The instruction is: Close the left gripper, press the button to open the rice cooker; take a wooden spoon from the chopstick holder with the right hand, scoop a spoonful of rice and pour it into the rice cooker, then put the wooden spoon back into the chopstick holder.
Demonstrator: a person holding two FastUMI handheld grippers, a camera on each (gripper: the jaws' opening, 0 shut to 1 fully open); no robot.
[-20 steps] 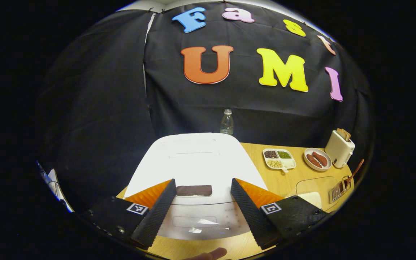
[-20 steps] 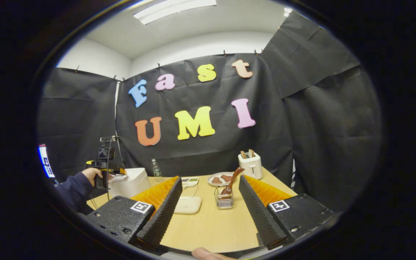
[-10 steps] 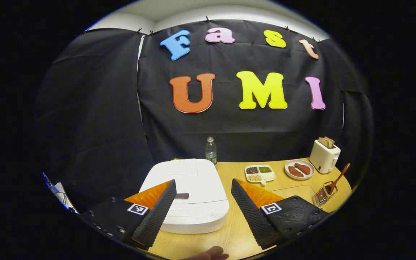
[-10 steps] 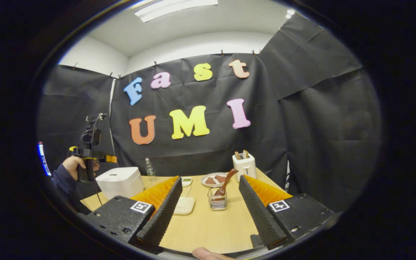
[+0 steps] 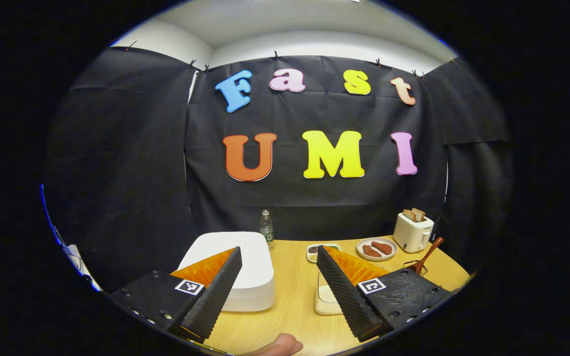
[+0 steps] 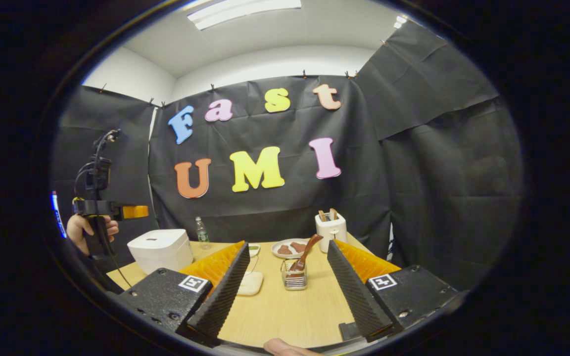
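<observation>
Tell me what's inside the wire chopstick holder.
A wooden spoon leans in the chopstick holder, handle slanting up and right. The wire hides its bowl end and whatever else may be inside.

Rice cooker (image 6: pixel 160 249): white, rounded box, lid shut, standing on the counter (image 6: pixel 285 306) at its left side. Chopstick holder (image 6: pixel 294 275): small wire basket, upright, mid-counter. Wooden spoon (image 6: pixel 306 253): brown, standing in the holder, handle leaning up and right. Rice container (image 5: pixel 325 296): shallow, clear, beside the cooker.
</observation>
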